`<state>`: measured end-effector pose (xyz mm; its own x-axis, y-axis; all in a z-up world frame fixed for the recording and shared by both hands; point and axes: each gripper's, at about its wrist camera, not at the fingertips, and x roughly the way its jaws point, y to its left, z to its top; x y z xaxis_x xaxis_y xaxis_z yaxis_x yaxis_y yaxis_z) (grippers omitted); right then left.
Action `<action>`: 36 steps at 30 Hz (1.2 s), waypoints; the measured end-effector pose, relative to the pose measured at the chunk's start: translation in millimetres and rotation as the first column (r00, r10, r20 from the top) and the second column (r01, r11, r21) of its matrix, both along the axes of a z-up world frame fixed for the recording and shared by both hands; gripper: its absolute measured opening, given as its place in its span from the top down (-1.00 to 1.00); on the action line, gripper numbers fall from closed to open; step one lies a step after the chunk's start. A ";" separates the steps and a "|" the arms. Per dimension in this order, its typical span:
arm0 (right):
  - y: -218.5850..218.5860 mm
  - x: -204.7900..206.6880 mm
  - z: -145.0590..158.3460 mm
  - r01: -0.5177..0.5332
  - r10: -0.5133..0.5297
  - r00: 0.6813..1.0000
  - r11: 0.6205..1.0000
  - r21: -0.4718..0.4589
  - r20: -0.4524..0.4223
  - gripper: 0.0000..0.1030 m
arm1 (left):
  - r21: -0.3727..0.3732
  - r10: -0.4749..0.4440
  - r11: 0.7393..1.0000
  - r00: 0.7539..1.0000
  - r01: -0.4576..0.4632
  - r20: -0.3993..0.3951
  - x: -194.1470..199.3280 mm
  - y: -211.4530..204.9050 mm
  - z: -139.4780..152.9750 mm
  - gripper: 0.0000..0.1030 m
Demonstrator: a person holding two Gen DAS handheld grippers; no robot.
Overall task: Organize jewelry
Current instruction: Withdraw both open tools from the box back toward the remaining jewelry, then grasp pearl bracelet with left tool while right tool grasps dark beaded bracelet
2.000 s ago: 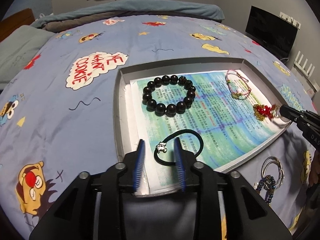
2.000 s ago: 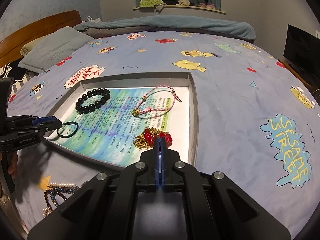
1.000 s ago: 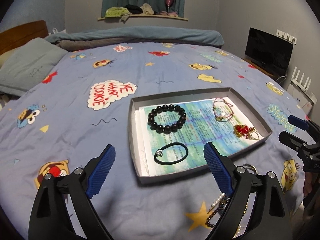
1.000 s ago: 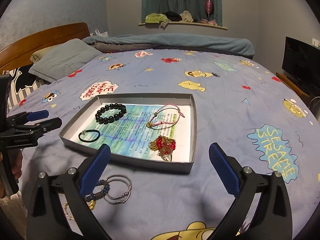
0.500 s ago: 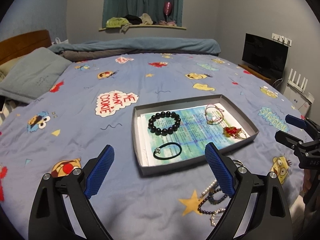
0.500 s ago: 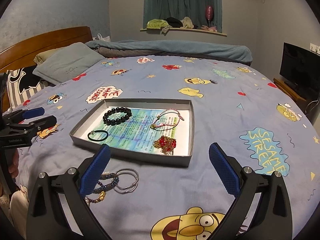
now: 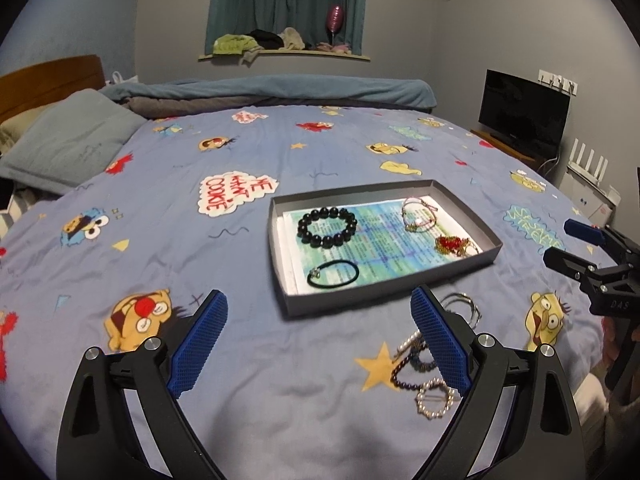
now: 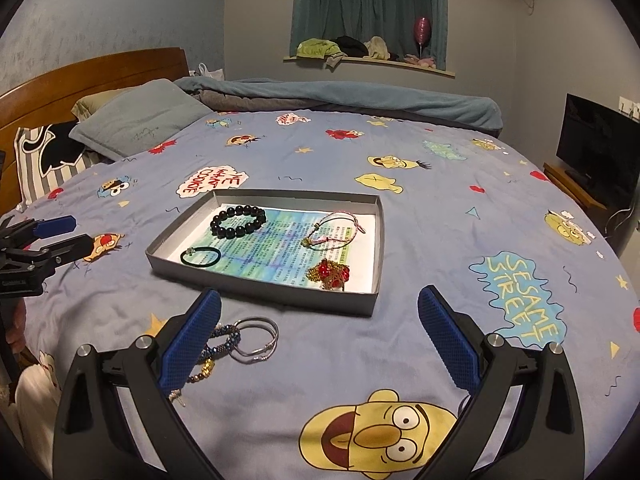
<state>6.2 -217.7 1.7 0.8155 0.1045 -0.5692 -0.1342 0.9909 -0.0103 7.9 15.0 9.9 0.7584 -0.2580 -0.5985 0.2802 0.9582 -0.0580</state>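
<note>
- Your left gripper (image 7: 318, 342) hovers over the bed (image 7: 160, 208) with its blue pads spread wide apart and nothing between them.
- Your right gripper (image 8: 318, 342) is likewise spread wide and holds nothing; in the left wrist view it shows at the right edge (image 7: 576, 246).
- The grey tray (image 8: 256, 294) lies on the bedspread ahead of both grippers, lined with a printed sheet (image 8: 272, 248).
- Inside the tray: a black bead bracelet (image 8: 238, 221) at the far left, a black hair tie (image 8: 200, 258) at the near left, a pink cord bracelet (image 8: 336, 232) at the far right, and a red-and-gold ornament (image 8: 330, 274) at the near right, all apart from one another.
- Outside the tray, just beside its near wall, lie silver bangles (image 8: 258, 338), a dark bead strand (image 8: 222, 340) and a pearl loop (image 7: 434, 398).
</note>
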 end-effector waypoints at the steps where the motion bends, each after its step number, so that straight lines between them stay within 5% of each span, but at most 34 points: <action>1: 0.3 -0.9 -0.9 -0.001 0.001 1.000 1.000 -0.004 0.000 -0.89 | 0.001 0.000 1.000 1.000 0.000 -0.003 -1.0 0.5 -1.4 -0.80; 14: 0.1 -4.3 -27.7 -0.012 0.011 0.999 1.000 -0.020 -0.050 -0.89 | 0.045 0.007 0.999 0.998 -0.004 -0.065 -11.6 9.3 -45.4 -0.80; 25: 11.2 0.3 -54.5 -0.052 0.049 0.993 0.998 -0.022 -0.105 -0.89 | 0.041 -0.126 0.990 0.983 0.132 -0.136 -24.2 -26.3 -79.6 -0.76; 33: 17.7 4.0 -66.4 -0.075 0.075 0.991 0.997 0.001 -0.115 -0.87 | 0.035 -0.230 0.971 0.960 0.238 -0.157 -30.8 -55.3 -90.2 -0.13; 36: 19.5 6.7 -71.9 -0.077 0.077 0.989 0.997 0.003 -0.127 -0.66 | 0.030 -0.263 0.962 0.948 0.273 -0.177 -30.2 -62.5 -94.0 0.23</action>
